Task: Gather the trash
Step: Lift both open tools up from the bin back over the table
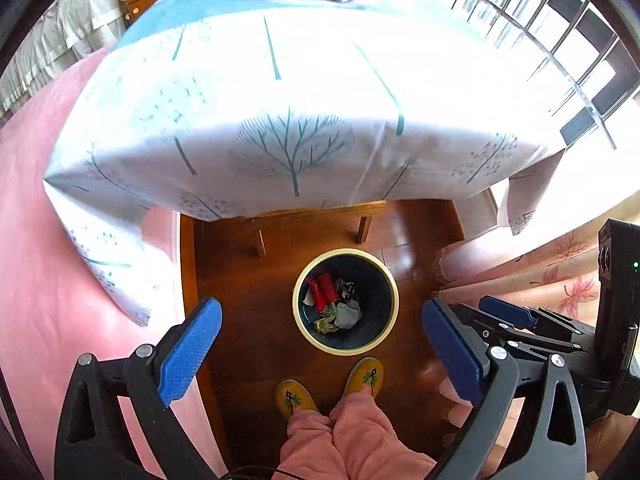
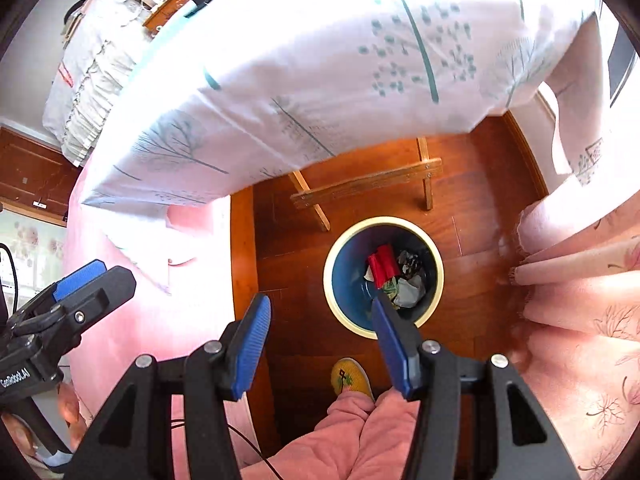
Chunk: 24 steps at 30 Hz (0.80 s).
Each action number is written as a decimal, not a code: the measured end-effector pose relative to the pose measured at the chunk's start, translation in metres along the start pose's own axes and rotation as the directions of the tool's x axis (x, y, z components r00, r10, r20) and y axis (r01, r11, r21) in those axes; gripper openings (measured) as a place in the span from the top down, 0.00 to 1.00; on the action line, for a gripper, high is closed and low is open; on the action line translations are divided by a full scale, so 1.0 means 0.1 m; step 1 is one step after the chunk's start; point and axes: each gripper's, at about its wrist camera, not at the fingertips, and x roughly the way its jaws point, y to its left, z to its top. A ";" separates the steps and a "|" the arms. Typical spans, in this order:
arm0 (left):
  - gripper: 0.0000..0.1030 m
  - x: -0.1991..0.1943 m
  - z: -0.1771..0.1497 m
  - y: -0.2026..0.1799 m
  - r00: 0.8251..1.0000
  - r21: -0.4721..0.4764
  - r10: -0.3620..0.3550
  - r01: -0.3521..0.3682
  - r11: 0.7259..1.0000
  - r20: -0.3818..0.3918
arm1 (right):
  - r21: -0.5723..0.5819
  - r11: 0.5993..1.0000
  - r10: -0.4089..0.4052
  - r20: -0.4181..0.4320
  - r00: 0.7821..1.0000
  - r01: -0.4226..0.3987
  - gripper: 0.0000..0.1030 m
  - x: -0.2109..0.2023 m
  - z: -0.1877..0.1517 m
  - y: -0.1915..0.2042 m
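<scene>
Both your grippers, left gripper [image 1: 322,344] and right gripper [image 2: 320,344], are released, nothing between the blue pads. Crumpled red and grey trash [image 1: 334,304] sits in the cream-rimmed round blue bin [image 1: 390,300] on the wooden floor [image 1: 248,304].

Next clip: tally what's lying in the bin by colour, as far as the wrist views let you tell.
Inside the waste bin, as far as can be made out:
Red wrapper: 1
Grey crumpled paper: 1
Green-yellow crumpled wrapper: 1
Dark printed wrapper: 1
White scrap: 1
Total: 5, though overlapping pieces may hide more.
</scene>
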 end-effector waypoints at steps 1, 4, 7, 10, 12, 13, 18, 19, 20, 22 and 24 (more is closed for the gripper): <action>0.03 -0.14 0.04 0.00 1.000 0.005 0.008 -0.008 1.000 0.015 | -0.021 1.000 0.005 0.015 1.000 -0.005 0.48 -0.14 0.04 0.06; 0.03 -0.55 0.18 -0.02 0.997 0.020 0.034 -0.035 0.999 0.062 | -0.084 0.996 0.015 0.063 0.998 -0.009 0.48 -0.51 0.15 0.24; 0.03 -0.90 0.32 -0.03 0.990 0.025 0.061 -0.064 0.998 0.124 | -0.142 0.990 0.029 0.120 0.992 -0.012 0.48 -0.82 0.29 0.37; 0.03 -1.19 0.45 -0.08 0.978 0.024 0.088 -0.094 0.995 0.187 | -0.190 0.982 0.056 0.178 0.982 -0.022 0.48 -1.09 0.42 0.45; 0.03 -1.35 0.52 -0.10 0.965 0.019 0.119 -0.127 0.992 0.234 | -0.219 0.975 0.074 0.209 0.975 -0.027 0.48 -1.21 0.49 0.49; 0.03 -1.43 0.54 -0.11 0.958 0.015 0.135 -0.144 0.989 0.255 | -0.234 0.972 0.082 0.225 0.971 -0.027 0.48 -1.28 0.53 0.50; 0.03 -1.72 0.67 -0.15 0.928 -0.048 0.207 -0.202 0.978 0.310 | -0.261 0.965 0.106 0.268 0.958 -0.034 0.48 -1.46 0.70 0.54; 0.03 -1.74 0.68 -0.13 0.923 -0.079 0.225 -0.211 0.974 0.313 | -0.268 0.963 0.111 0.274 0.955 -0.035 0.48 -1.50 0.72 0.55; 0.03 -1.76 0.69 -0.11 0.923 -0.103 0.230 -0.208 0.973 0.310 | -0.277 0.960 0.113 0.279 0.954 -0.033 0.48 -1.52 0.74 0.56; 0.03 -1.77 0.73 -0.07 0.932 -0.124 0.216 -0.187 0.974 0.291 | -0.288 0.957 0.112 0.290 0.950 -0.025 0.48 -1.56 0.78 0.57; 0.03 -1.73 0.76 -0.03 0.940 -0.125 0.211 -0.184 0.975 0.268 | -0.288 0.957 0.115 0.294 0.949 -0.027 0.48 -1.58 0.83 0.58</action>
